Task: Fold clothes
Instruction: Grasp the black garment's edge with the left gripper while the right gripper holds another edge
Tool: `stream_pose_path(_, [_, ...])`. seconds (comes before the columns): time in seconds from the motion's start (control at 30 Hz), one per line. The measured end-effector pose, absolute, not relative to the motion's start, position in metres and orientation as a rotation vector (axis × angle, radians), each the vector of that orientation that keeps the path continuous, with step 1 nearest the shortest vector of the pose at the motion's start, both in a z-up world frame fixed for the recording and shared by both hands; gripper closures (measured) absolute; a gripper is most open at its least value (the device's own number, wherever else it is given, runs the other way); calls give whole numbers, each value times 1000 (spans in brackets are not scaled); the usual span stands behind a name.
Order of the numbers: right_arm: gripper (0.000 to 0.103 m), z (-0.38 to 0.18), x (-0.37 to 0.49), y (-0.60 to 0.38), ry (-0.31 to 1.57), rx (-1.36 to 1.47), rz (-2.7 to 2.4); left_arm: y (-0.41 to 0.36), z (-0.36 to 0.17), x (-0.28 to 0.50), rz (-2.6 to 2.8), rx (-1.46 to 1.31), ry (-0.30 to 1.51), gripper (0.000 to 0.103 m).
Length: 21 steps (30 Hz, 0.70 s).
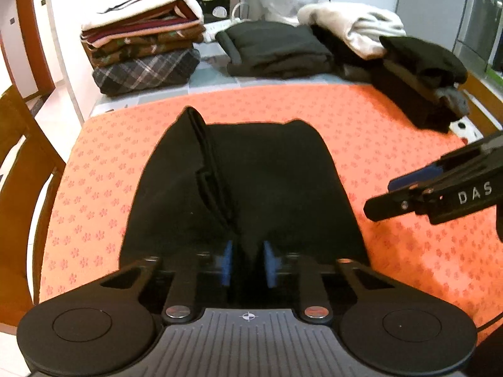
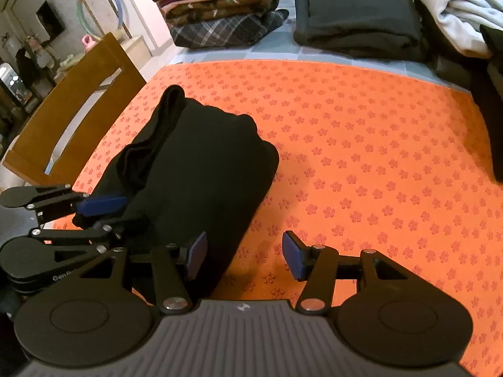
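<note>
**Black garment on orange mat, near edge gripped**

Left of the black garment (image 1: 251, 188): wooden chair (image 2: 72, 100). Centred toward the left side of the orange mat (image 1: 377, 132), partly folded, near edge pinched between the narrowed blue pads of the left gripper (image 1: 248, 262). Just right of the garment: right gripper (image 2: 243, 256), spread wide, holding nothing. Beyond the mat's far edge: folded stack (image 1: 144, 47), dark folded pile (image 1: 276, 47).

close wrist views, both facing black garment (image 1: 245, 188)
</note>
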State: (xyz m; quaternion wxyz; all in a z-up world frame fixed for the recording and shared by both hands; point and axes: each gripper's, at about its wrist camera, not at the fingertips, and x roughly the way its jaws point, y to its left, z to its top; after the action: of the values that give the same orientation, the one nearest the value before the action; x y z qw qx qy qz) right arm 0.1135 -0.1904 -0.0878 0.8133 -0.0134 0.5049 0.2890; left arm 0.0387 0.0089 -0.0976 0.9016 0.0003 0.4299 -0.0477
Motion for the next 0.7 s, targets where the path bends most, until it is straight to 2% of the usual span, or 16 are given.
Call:
stream_pose_path(0.03, [43,-87,113,-191,1074,-27,615,10,-95,38,-99,-8,884,96])
stream_pose_path(0.07, [43,-86,112,-192,1071,-25,613,11,-93,38,-99,-16,880,99])
stream_pose_path(0.3, [43,-79,109,-194,1043,-16,611,16,-80,30,-74,-31,839,97])
stream_pose_path(0.4, [43,-77,108,-193,1035,-17,615,17,-74,29,-46,-15,800,83])
stream_pose_path(0.47, [43,-76,107,-193,1033,-17,617,17,-72,30,-19,0,783,62])
stream_pose_path(0.53, [43,-76,106,-192,1032,-18,618,15,-77,36,9,22,781,50])
stream_pose_path(0.63, [43,-75,105,-192,1029,-19,619,12,-87,46,38,59,786,43])
stream_pose_path(0.7, [43,-75,104,-192,1029,-18,618,11,-95,53,46,89,795,43])
